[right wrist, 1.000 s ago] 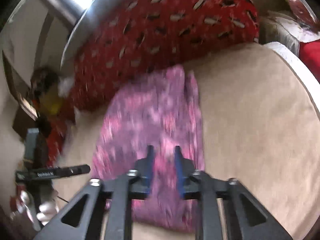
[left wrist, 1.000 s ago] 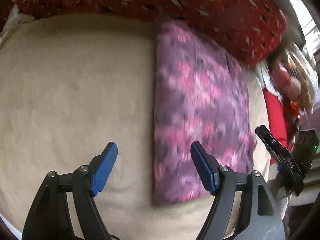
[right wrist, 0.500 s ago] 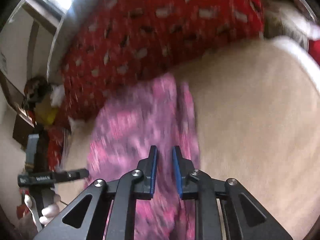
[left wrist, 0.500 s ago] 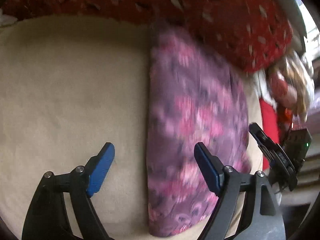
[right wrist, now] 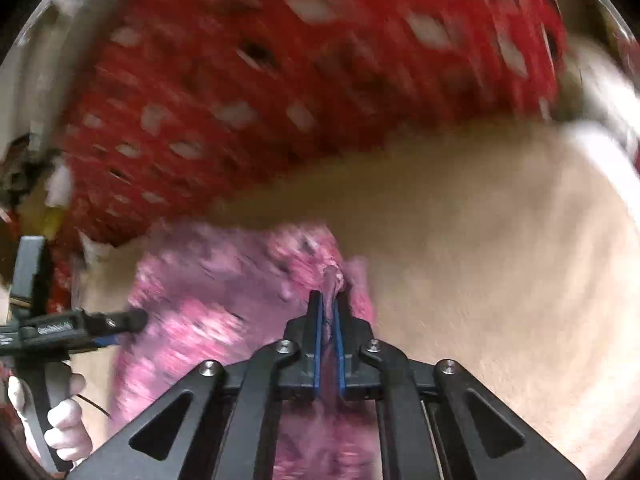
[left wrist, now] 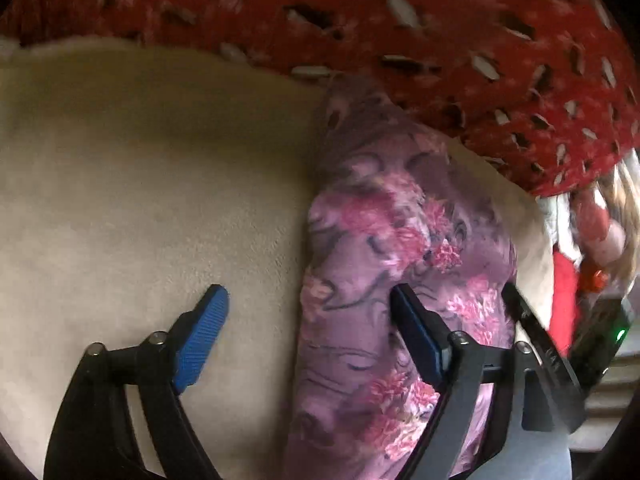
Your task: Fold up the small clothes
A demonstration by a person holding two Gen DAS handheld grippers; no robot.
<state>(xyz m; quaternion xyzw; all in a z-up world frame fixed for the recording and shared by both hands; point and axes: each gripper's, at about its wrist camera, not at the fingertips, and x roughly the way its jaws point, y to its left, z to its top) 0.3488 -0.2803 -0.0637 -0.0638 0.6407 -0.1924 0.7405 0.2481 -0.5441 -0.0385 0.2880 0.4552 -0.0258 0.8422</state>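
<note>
A purple and pink floral garment (left wrist: 392,264) lies as a long folded strip on a beige blanket (left wrist: 140,184). My left gripper (left wrist: 310,308) is open, with its jaws straddling the garment's left edge near the front end. My right gripper (right wrist: 328,312) is shut on a pinched ridge of the same garment (right wrist: 224,292) near its right edge. The right gripper also shows in the left wrist view (left wrist: 536,344) at the garment's right side. The left gripper shows in the right wrist view (right wrist: 80,326) at the garment's left side.
A red pillow with pale patterned marks (left wrist: 400,40) lies along the far edge of the blanket; it also shows in the right wrist view (right wrist: 280,92). A doll with blond hair (left wrist: 608,224) and red fabric (left wrist: 564,300) sit at the right edge.
My right gripper has closed on the garment's edge and bunched it up. Both grippers have moved forward and lower along the garment toward the red pillow.
</note>
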